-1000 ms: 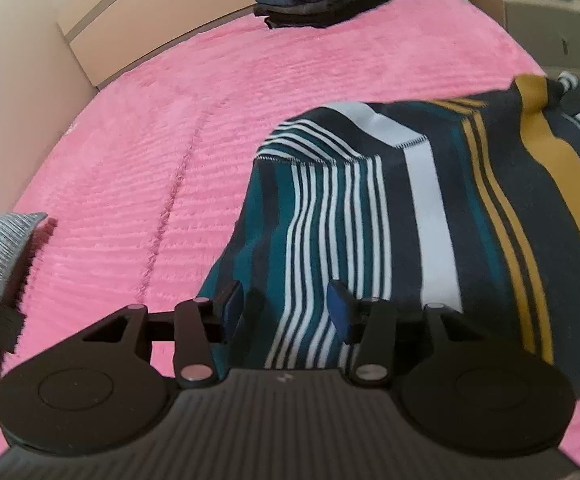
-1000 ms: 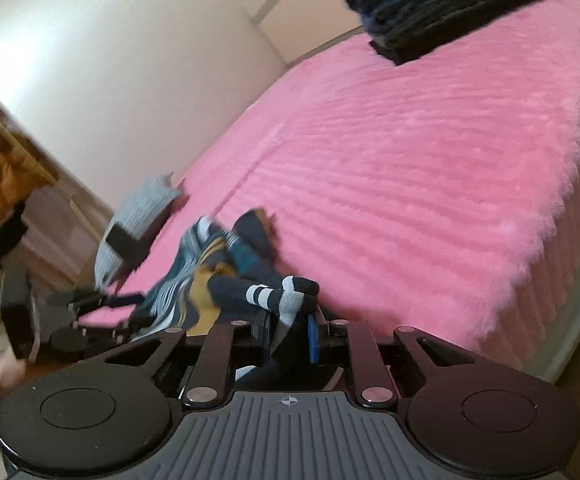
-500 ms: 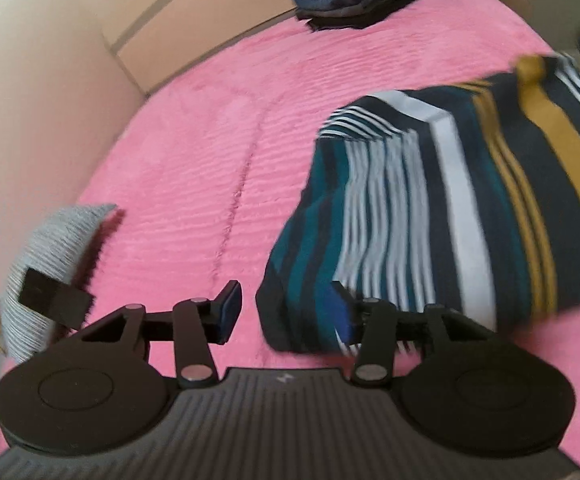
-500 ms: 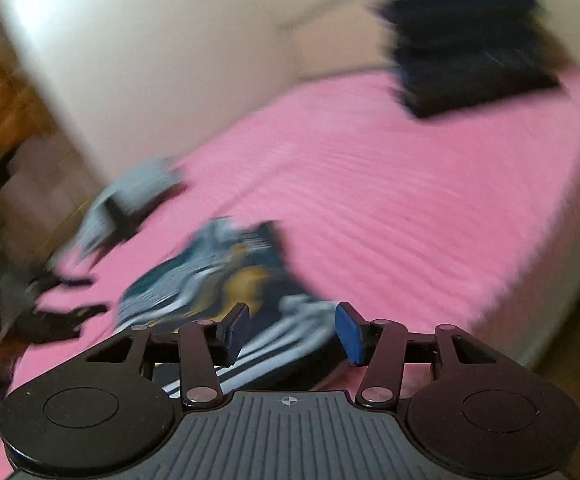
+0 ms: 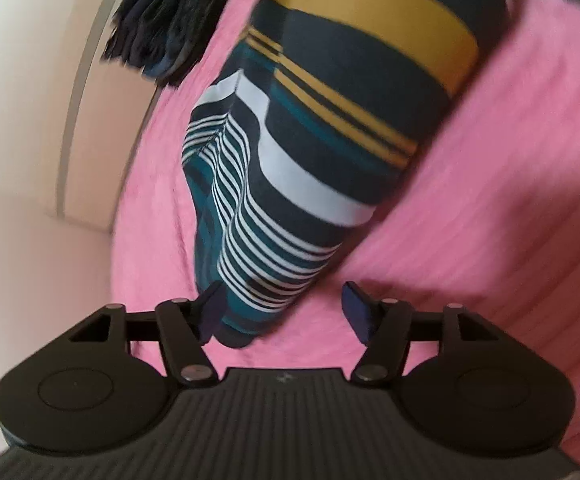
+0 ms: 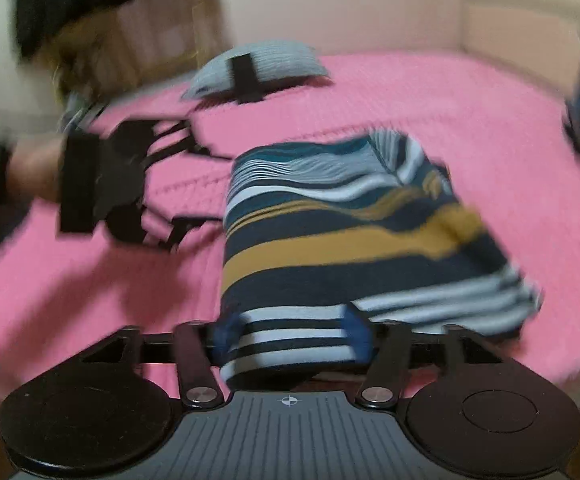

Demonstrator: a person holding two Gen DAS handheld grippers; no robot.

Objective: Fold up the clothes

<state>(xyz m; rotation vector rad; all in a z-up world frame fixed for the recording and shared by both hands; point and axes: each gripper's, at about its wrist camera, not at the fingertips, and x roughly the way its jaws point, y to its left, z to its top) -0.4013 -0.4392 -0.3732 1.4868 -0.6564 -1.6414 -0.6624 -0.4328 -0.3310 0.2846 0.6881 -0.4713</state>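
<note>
While both jaws are opening:
left hand-held gripper (image 5: 281,312): released, striped garment (image 5: 310,152) corner between pads
right hand-held gripper (image 6: 290,334): released, garment hem between
bed (image 5: 510,200): pink

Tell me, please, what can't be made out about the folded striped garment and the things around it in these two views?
- Striped garment: left wrist view, its far end is cut off by the top edge.
- Its near edge: right wrist view, hidden behind the right gripper, whose jaws are opening.
- Dark clothes stack: blurred and cropped.
- Left gripper: smeared by motion blur in the right wrist view.
</note>
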